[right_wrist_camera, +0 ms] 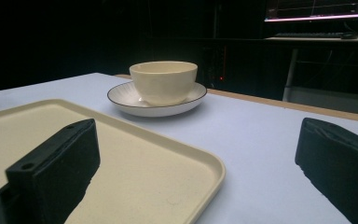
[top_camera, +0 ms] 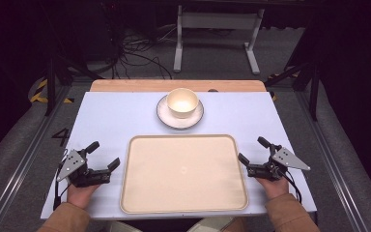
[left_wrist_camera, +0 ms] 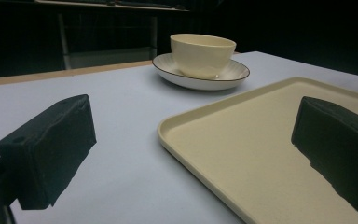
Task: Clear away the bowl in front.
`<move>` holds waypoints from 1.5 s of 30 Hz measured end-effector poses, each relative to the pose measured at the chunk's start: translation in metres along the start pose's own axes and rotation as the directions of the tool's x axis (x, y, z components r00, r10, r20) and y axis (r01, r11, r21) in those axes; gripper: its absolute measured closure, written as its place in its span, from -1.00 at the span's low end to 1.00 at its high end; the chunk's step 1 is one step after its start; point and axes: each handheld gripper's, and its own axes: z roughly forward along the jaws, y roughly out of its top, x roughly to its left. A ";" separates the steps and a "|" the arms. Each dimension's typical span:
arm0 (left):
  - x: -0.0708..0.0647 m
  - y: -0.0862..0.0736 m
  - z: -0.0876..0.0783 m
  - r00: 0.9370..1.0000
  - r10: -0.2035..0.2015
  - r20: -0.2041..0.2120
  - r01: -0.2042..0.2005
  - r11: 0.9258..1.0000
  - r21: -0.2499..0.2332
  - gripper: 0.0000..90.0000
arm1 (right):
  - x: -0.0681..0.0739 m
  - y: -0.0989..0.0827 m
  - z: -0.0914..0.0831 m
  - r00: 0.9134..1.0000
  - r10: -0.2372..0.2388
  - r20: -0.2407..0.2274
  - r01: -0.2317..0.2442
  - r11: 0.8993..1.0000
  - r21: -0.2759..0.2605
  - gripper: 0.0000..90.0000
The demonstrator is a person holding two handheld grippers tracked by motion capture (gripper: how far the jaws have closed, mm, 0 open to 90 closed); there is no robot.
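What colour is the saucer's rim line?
Dark brown on the ribbed white saucer, clearest in the left gripper view.

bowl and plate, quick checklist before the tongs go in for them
1. Left tongs open with nothing between the jaws: ok.
2. Right tongs open with nothing between the jaws: ok.
3. Bowl upright, seated on the plate: ok.
4. Tray bare, with room to receive them: ok.
5. Bare table between each pair of tongs and the plate, nothing in the way: ok.
6. Bowl contents: cannot tell, its inside is washed out by glare in the high view.
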 end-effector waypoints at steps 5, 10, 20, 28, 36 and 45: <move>-0.001 0.000 0.000 1.000 -0.007 0.015 0.007 1.000 -0.010 -0.99 | 0.001 0.000 0.000 1.000 -0.013 -0.006 0.013 1.000 0.001 -1.00; -0.004 0.002 -0.001 1.000 0.007 0.024 -0.006 0.999 -0.040 -0.99 | 0.001 0.000 0.000 1.000 -0.005 -0.002 0.005 1.000 0.000 -1.00; -0.009 0.021 -0.007 0.999 0.034 0.014 -0.034 0.998 -0.044 -0.99 | 0.000 0.000 0.000 1.000 -0.003 0.001 0.003 1.000 0.000 -1.00; -0.013 0.034 -0.013 0.999 0.019 0.027 -0.018 0.998 -0.052 -0.98 | 0.000 0.000 0.000 1.000 0.002 0.002 -0.002 1.000 -0.001 -1.00; -0.012 0.044 -0.015 1.000 0.011 -0.008 -0.011 0.999 -0.036 -1.00 | 0.000 0.000 0.000 1.000 0.007 0.006 -0.007 1.000 -0.004 -1.00; -0.018 0.061 -0.020 1.000 0.022 -0.010 -0.023 0.999 -0.035 -0.96 | 0.000 0.000 0.000 1.000 0.012 0.009 -0.012 1.000 -0.005 -1.00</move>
